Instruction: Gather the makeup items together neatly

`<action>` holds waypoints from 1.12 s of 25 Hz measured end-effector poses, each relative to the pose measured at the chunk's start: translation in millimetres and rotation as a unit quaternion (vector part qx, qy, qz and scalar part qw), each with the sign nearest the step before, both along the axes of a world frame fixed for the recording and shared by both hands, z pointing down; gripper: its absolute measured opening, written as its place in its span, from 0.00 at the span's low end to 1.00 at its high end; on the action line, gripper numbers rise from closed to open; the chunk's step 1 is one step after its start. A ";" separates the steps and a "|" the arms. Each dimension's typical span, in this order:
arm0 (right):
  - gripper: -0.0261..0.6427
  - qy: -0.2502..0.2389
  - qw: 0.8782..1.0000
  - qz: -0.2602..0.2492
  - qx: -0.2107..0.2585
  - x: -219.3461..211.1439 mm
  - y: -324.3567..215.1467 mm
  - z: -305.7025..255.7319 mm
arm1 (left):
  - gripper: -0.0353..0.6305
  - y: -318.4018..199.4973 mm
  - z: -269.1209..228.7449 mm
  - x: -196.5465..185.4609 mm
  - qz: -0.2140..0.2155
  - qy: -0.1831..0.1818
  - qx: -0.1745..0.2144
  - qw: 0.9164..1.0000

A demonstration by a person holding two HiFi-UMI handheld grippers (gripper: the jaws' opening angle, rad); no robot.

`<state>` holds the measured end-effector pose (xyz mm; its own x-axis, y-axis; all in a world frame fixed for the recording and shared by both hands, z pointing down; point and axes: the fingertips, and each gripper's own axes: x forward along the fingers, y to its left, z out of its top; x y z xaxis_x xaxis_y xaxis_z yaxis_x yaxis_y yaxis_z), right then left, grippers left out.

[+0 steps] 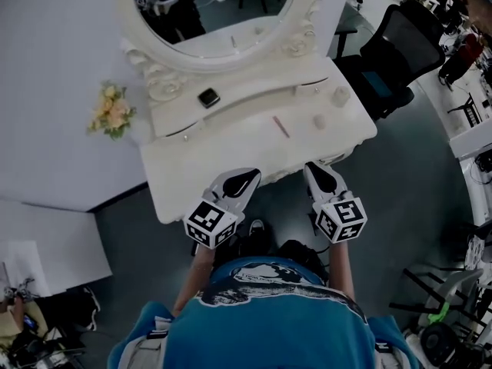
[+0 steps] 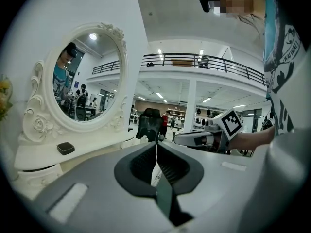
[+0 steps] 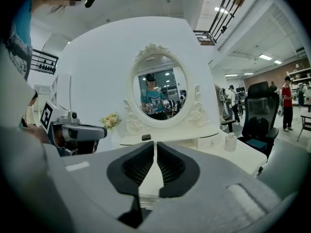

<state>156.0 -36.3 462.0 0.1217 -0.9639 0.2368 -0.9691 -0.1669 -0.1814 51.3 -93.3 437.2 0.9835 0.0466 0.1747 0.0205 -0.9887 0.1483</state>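
On the white vanity table (image 1: 231,156) lie a black compact (image 1: 208,97) on the raised shelf, a thin pink pencil (image 1: 281,126), a small white jar (image 1: 319,121) and a small pale bottle (image 1: 340,95). Both grippers hover at the table's front edge, short of all the items. My left gripper (image 1: 250,175) is shut with nothing in it, its jaws meeting at the tip (image 2: 156,143). My right gripper (image 1: 311,166) is also shut and empty (image 3: 155,142). The compact (image 2: 65,148) (image 3: 146,137) and the bottle (image 3: 231,141) show in the gripper views.
An oval mirror (image 1: 219,10) in a carved white frame stands at the back of the table. A bunch of pale flowers (image 1: 111,111) sits to its left against a white wall. A black office chair (image 1: 396,52) stands to the right of the table.
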 end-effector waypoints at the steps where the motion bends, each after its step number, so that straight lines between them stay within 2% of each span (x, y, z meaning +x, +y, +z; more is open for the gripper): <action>1: 0.08 0.000 1.000 0.000 -0.003 0.5 -1.8 1.0 | 0.07 -2.2 0.8 1.8 0.001 0.001 -0.002 1.000; 8: 0.08 -0.003 1.000 0.008 -0.015 13.1 -2.9 6.9 | 0.07 -7.8 1.3 15.7 0.007 0.003 -0.004 1.000; 13: 0.08 -0.012 1.000 0.002 -0.025 30.4 -7.9 16.1 | 0.07 -11.9 1.2 24.8 -0.009 0.000 -0.008 1.000; 19: 0.08 -0.010 0.999 -0.030 -0.033 68.8 -34.4 23.7 | 0.07 -30.9 1.8 45.1 -0.055 -0.004 -0.005 0.998; 28: 0.10 0.030 0.992 -0.099 -0.075 147.6 -69.1 46.5 | 0.07 -56.7 2.9 108.1 -0.138 0.005 -0.008 0.990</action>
<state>303.5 -105.4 508.5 -0.0489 -0.9249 0.3771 -0.9939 0.0077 -0.1100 159.4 -150.0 440.1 0.9608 -0.2224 0.1656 -0.2494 -0.9541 0.1659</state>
